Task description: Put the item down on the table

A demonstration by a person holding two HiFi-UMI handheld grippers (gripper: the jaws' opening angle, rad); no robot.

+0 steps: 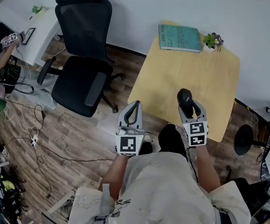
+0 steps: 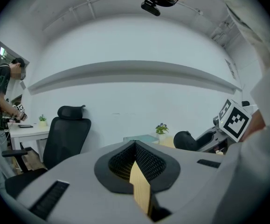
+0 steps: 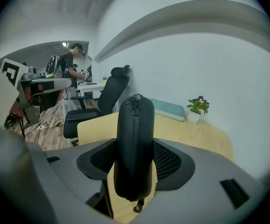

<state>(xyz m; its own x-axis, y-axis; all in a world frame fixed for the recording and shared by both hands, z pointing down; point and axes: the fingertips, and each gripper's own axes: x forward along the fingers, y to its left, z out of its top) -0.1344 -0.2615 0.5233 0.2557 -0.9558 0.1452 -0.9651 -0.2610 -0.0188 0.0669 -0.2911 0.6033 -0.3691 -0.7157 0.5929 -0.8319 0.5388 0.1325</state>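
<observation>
My right gripper (image 1: 187, 104) (image 3: 135, 161) is shut on a black zipped case (image 1: 185, 98) (image 3: 135, 139). The case stands lengthwise between the pads, zip seam facing the camera, its pull tab hanging at the near end. It hangs over the near part of the light wooden table (image 1: 190, 76) (image 3: 195, 134), apart from the top. My left gripper (image 1: 135, 107) (image 2: 135, 160) is shut with nothing in it, held left of the table's near corner. In the left gripper view the case (image 2: 186, 140) and the right gripper's marker cube (image 2: 236, 120) show at the right.
A teal book (image 1: 179, 37) (image 3: 168, 109) and a small potted plant (image 1: 213, 41) (image 3: 197, 107) sit at the table's far edge by the wall. A black office chair (image 1: 81, 55) (image 3: 100, 107) stands left of the table. Cables lie on the floor (image 1: 30, 125). A person (image 3: 72, 62) works at a far desk.
</observation>
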